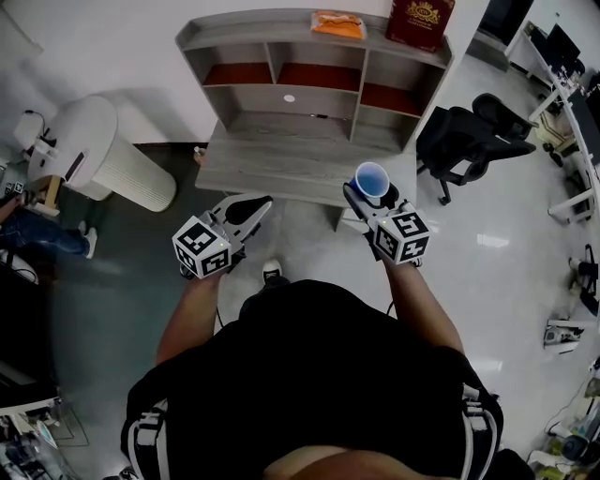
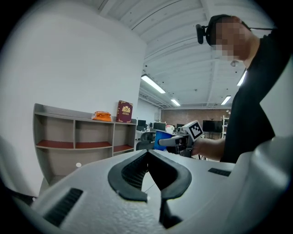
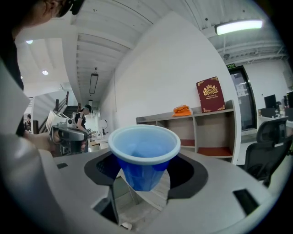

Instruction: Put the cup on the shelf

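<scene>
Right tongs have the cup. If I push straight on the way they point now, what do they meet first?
Most likely the grey shelf unit at the back of the desk, with the blue cup in the right tongs touching first. Depth is unclear.

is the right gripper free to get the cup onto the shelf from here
Likely yes: the right gripper holds the cup upright facing the shelf, whose compartments look open, with only the desk top between.

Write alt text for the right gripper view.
The right tool holds a blue cup upright between its jaws. Behind it, a grey shelf stands against a white wall, with a red box and an orange item on top.
</scene>
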The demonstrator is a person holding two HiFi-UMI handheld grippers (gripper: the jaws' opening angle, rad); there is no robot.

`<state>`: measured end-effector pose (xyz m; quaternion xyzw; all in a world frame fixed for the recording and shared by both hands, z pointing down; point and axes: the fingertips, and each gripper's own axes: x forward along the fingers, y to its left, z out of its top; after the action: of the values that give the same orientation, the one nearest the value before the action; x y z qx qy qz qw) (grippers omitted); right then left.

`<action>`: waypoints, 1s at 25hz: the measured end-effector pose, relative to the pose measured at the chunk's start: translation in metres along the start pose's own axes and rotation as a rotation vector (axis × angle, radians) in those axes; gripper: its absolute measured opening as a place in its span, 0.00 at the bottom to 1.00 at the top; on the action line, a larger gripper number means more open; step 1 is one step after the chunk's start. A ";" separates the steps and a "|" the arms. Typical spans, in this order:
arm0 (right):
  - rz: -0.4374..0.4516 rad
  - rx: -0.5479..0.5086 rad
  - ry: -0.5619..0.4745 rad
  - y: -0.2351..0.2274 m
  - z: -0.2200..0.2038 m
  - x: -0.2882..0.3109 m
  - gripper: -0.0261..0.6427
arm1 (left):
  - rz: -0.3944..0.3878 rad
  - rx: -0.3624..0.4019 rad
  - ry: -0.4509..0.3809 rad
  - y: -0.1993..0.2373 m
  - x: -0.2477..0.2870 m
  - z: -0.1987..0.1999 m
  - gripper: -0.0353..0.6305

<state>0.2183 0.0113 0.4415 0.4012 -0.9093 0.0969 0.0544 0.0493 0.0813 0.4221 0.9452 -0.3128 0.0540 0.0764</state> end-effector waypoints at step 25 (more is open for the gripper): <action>-0.091 0.010 0.056 -0.034 0.007 0.121 0.48 | -0.044 -0.071 0.038 0.147 0.023 -0.013 0.08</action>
<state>0.1624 -0.0997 0.4600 0.4396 -0.8877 0.1100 0.0819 -0.0216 -0.0465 0.4545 0.9473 -0.2922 0.0593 0.1170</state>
